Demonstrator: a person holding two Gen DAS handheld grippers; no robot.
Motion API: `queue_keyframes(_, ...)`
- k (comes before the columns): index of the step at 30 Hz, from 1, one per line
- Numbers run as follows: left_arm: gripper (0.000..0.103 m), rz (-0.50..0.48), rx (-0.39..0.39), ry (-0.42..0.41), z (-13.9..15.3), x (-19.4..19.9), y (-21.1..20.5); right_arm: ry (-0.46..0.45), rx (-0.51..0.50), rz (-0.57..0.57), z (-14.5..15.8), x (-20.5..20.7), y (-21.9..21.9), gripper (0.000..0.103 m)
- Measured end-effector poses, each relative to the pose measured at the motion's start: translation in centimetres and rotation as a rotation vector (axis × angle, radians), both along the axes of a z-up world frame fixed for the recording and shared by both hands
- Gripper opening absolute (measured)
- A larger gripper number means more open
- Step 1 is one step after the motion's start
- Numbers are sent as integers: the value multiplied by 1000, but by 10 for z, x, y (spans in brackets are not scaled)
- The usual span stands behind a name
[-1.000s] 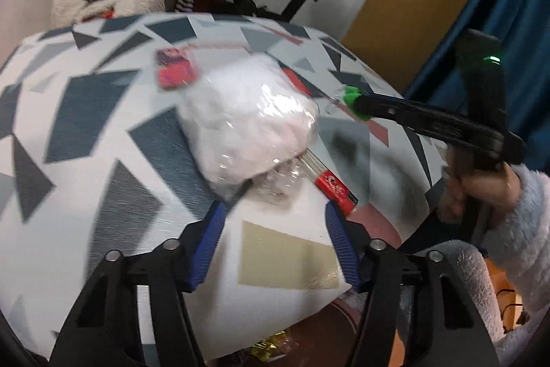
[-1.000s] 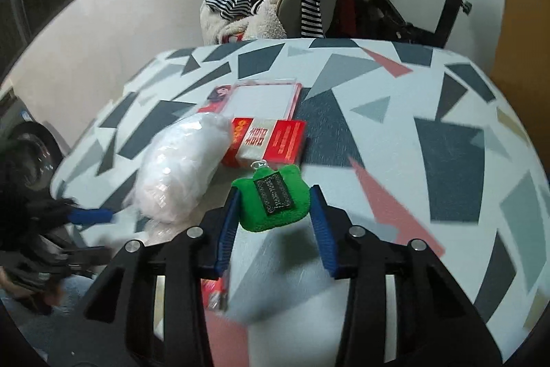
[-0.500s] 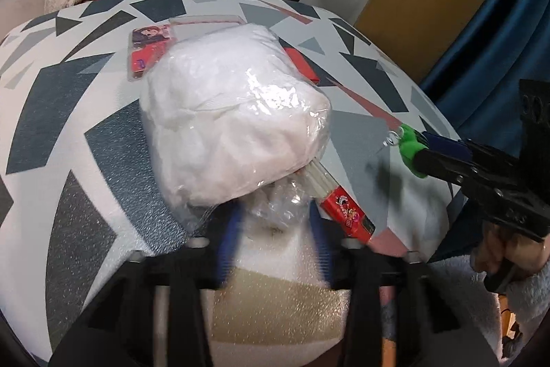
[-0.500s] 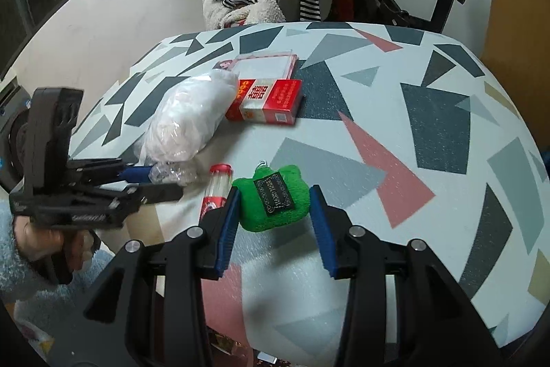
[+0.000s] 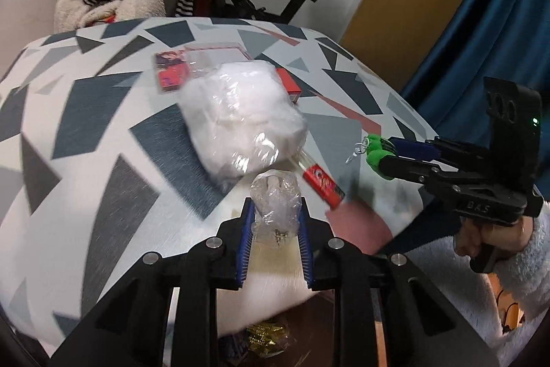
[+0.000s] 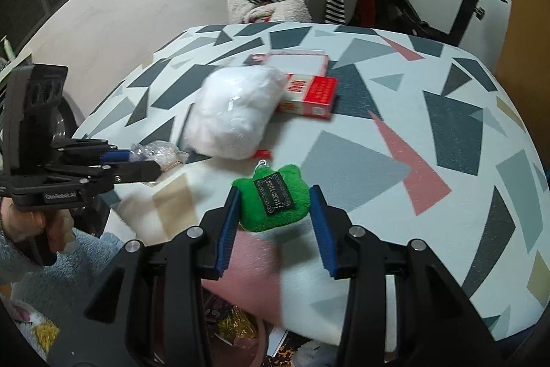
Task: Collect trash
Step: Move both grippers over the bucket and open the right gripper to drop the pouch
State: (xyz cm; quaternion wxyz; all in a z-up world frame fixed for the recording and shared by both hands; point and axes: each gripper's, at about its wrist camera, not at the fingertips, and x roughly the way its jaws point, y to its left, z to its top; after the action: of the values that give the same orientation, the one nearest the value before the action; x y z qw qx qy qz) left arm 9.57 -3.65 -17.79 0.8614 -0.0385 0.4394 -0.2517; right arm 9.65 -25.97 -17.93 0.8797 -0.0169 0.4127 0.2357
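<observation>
The left gripper (image 5: 276,219) is closing, its blue pads (image 5: 246,229) pressing a crumpled clear wrapper (image 5: 275,205) held just above the near edge of the patterned table (image 5: 86,133). The right gripper (image 6: 273,212) stands at a moderate width, clamped on a green plush (image 6: 271,198) with a dark label, over the table's near edge. On the table lie a white filled bag (image 5: 240,116), a red tube (image 5: 323,184) partly under it, a red box (image 6: 311,95) touching the bag's far side and a flat packet (image 6: 295,62) behind both.
</observation>
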Motion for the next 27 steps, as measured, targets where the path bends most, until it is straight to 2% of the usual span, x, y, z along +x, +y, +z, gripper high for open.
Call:
queue_keyframes(8, 24, 18, 12, -40, 8, -57, 30, 7, -23, 44, 0, -31, 19, 43)
queue_keyframes(15, 24, 29, 5, -16, -10, -107, 52, 45, -44, 89, -16, -66, 36, 43)
queue_keyframes(24, 24, 55, -25, 8, -27, -126, 58, 126, -74, 123, -46, -95, 55, 43)
queue_keyframes(27, 24, 51, -26, 5, -28, -127, 56, 182, -107, 131, -63, -102, 60, 43)
